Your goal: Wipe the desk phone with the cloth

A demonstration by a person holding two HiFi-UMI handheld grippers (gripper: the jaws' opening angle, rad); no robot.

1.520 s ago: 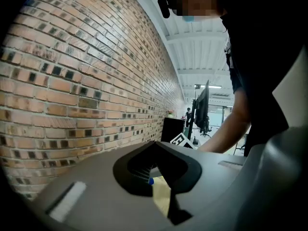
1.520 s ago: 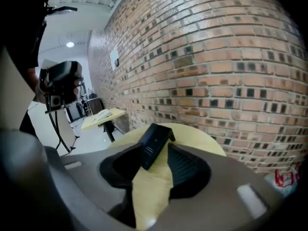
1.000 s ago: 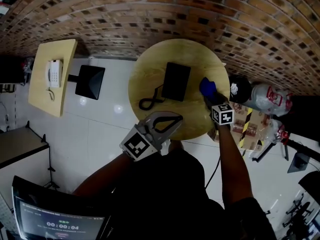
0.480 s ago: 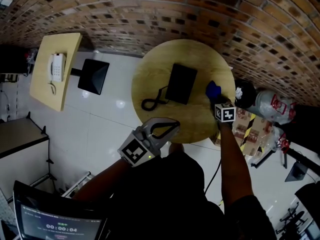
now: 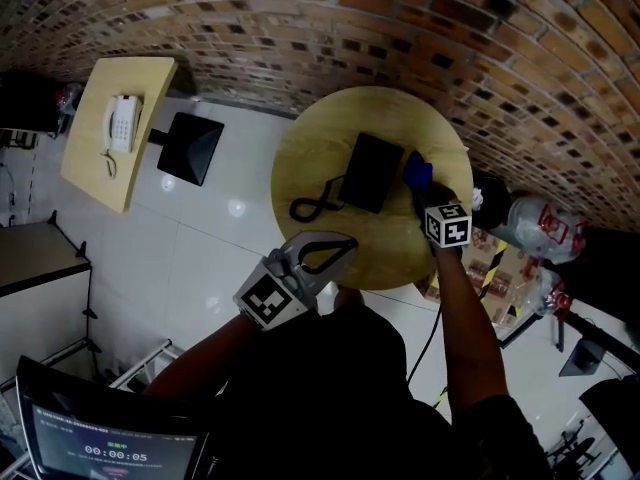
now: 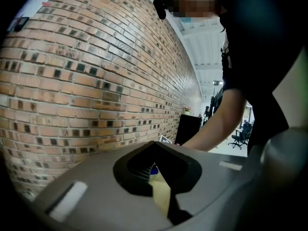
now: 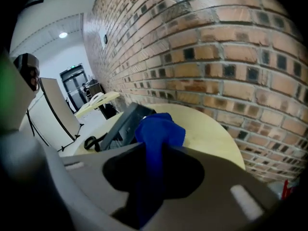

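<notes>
Seen from above, a round, pale wooden worktop (image 5: pixel 312 146) stands on a white tiled floor (image 5: pixel 215 243) beside a curved red-brown brick wall (image 5: pixel 300 28). A flat black rectangular desk phone (image 5: pixel 370 173) lies near the middle of the worktop, and its black cord (image 5: pixel 312 206) loops off its left side towards the near edge.

The right gripper (image 5: pixel 422 190), grey with a square-marker cube, reaches over the right part of the worktop. Its jaws have just been closing and are clamped on a bunched bright blue cloth (image 5: pixel 416 172), which sticks up out of them. The cloth sits just beside the phone's right edge; whether it touches the phone cannot be made out.

The left gripper (image 5: pixel 345 244), also grey with a marker cube, is held at the near edge of the worktop, apart from the phone. Its jaws are together with nothing between them.

Well apart at the left, a rectangular pale wooden table (image 5: pixel 100 178) carries a white telephone (image 5: pixel 121 123).
</notes>
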